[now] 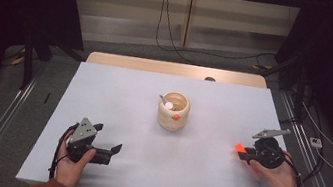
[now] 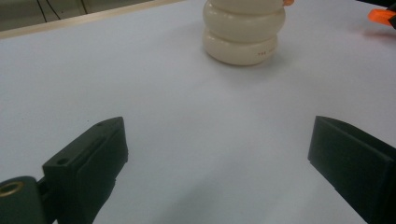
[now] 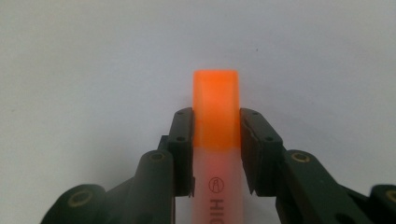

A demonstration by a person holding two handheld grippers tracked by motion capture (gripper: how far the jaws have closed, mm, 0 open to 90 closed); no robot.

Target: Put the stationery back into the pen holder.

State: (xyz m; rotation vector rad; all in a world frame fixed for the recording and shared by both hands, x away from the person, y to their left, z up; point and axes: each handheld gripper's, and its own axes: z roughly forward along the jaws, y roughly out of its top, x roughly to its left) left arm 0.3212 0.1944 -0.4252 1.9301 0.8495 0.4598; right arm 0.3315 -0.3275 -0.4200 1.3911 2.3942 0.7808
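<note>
high view: a white worktop (image 1: 150, 121) with a cream, ribbed holder (image 1: 174, 111) standing upright near its centre, apart from both grippers. inside the holder's open top lie a white round-ended item (image 1: 168, 105) and a thin grey stem (image 1: 162, 98) leaning over the left rim; what these are cannot be told. a small orange spot (image 1: 176, 117) sits on the holder's front wall. the left gripper (image 1: 109, 141), held low at the near left of the worktop, has its jaws spread wide with nothing between them; in the left gripper view the two black jaws frame bare worktop, and the holder (image 2: 243, 32) stands farther off, seen as two stacked rounded rings. the right gripper (image 1: 242, 152), at the near right, is clenched on an orange highlighter (image 1: 240, 147); in the right gripper view the highlighter (image 3: 216, 140) runs lengthwise between the jaws, its pale barrel pinched on both sides and its orange cap projecting past the tips above the worktop.
</note>
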